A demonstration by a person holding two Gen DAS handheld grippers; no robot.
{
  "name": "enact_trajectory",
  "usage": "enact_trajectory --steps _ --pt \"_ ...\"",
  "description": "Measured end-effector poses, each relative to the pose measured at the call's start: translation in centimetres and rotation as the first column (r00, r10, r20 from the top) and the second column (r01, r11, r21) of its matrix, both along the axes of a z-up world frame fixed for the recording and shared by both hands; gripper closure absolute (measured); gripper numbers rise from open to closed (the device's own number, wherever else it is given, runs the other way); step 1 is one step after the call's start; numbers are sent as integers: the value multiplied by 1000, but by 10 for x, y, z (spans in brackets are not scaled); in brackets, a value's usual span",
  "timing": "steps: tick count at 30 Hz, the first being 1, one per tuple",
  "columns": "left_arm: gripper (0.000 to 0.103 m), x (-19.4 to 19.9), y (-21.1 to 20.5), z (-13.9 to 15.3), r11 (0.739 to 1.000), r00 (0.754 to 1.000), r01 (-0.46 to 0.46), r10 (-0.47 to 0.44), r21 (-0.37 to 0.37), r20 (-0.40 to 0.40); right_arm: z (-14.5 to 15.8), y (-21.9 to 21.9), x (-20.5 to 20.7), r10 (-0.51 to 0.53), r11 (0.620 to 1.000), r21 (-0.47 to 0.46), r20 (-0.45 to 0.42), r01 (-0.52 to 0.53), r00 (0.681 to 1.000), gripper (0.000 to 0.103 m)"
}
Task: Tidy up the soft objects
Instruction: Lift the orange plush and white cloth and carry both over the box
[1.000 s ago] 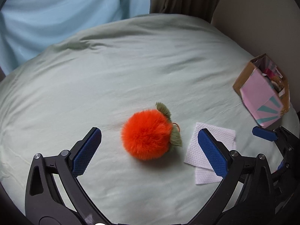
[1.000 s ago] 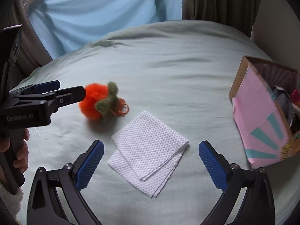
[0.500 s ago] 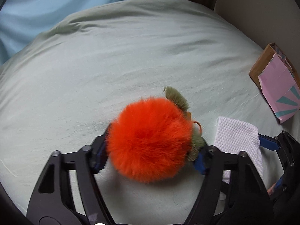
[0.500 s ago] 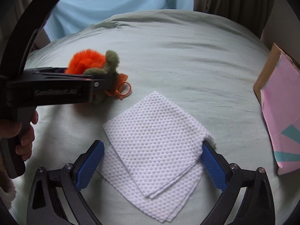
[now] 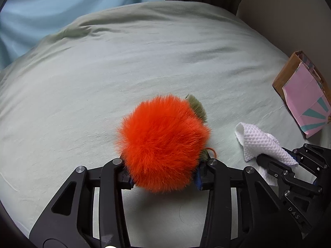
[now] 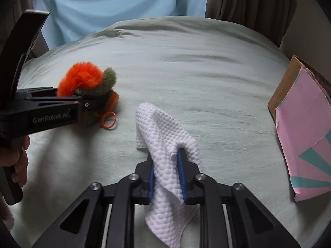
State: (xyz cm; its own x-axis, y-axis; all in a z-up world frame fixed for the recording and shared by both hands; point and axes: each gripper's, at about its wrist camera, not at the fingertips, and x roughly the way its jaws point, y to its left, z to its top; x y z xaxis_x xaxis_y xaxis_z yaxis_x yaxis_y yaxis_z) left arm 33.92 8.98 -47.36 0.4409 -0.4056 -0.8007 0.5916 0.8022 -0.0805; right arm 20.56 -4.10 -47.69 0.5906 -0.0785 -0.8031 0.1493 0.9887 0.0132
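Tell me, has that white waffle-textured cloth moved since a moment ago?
Yes. The white waffle-textured cloth lay flat on the pale green bedsheet; now it is bunched upward, pinched in the right claw.

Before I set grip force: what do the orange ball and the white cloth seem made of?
Orange ball: long fluffy faux fur, probably synthetic; fine hairs fan out at its outline. White cloth: thin, matte, dimpled waffle texture, maybe nonwoven wipe or cotton; it folds limply in the right claw.

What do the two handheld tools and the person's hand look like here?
Both tools are matte black plastic linkages with silver rivet pins and ribbed blue pads. The left tool carries white "GenRobot.AI" lettering on its side; the right tool shows "DAS" in the left wrist view. No cables visible. The bare left hand grips a black handle; a pale fuzzy cuff sits below.
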Motion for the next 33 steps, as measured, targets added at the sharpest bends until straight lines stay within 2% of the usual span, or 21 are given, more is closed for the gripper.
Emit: enact_trajectory --steps 6,11,16,23,27,33 --pt "67 -10 5 20 1000 1000 -17 17 1 23 16 1 -7 -1 1000 13 19 1 1000 89" --pt "67 -24 11 51 999 998 -50 50 -4 44 42 -1 -17 5 1000 26 38 -6 999 89" --pt "67 -45 11 89 996 994 -88 88 0 60 86 -9 -33 19 999 47 68 -23 997 89" --pt "67 -85 -4 156 989 986 -150 149 8 73 153 -31 -57 27 995 95 108 -37 994 89" --pt "67 -115 -21 196 983 980 -185 185 -8 72 197 -52 -70 50 994 87 118 -61 992 89" --pt "67 -158 -65 238 973 974 -222 224 -55 39 250 -102 -97 51 994 96 108 -61 993 89"
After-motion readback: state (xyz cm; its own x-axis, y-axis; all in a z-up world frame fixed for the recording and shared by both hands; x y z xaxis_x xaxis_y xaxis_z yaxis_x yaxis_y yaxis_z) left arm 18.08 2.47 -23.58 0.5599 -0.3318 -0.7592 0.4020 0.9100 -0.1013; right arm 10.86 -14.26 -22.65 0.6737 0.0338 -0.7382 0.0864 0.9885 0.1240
